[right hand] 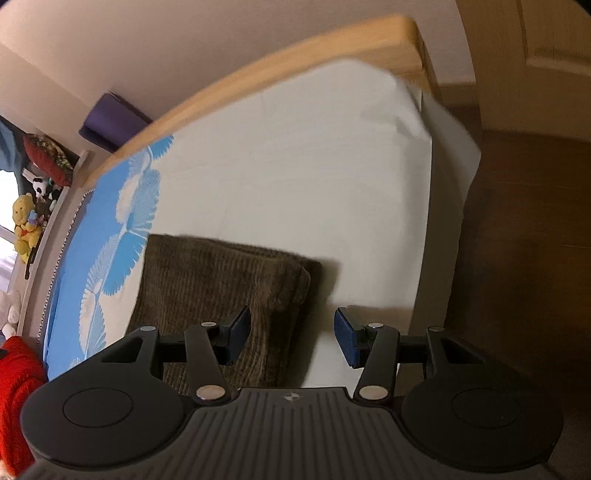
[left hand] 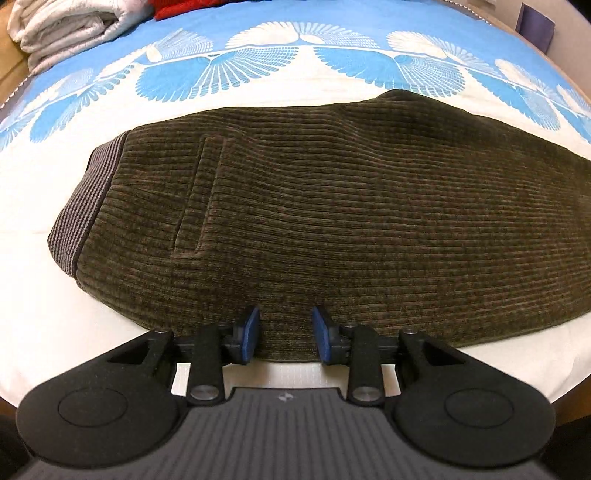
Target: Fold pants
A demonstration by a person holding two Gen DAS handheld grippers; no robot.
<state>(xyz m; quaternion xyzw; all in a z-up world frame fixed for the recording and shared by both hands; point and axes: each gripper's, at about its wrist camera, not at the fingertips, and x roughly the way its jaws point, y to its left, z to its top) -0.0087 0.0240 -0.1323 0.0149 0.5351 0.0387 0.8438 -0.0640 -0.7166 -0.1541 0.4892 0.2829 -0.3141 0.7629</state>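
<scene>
Dark olive corduroy pants (left hand: 314,221) lie folded flat on the bed, the grey ribbed waistband (left hand: 85,206) at the left and a pocket seam beside it. My left gripper (left hand: 284,332) is open, its blue pads over the near edge of the fabric, holding nothing. In the right wrist view the folded end of the pants (right hand: 221,288) lies on the white sheet. My right gripper (right hand: 291,336) is open above its right edge, the left pad over the fabric and the right pad over bare sheet.
The bed has a white sheet (right hand: 295,166) and a blue fan-patterned cover (left hand: 258,62). Folded white bedding (left hand: 70,29) and a red garment (left hand: 177,9) lie at the back left. A wooden bed frame (right hand: 277,74), dark floor (right hand: 517,258) and soft toys (right hand: 26,225) surround it.
</scene>
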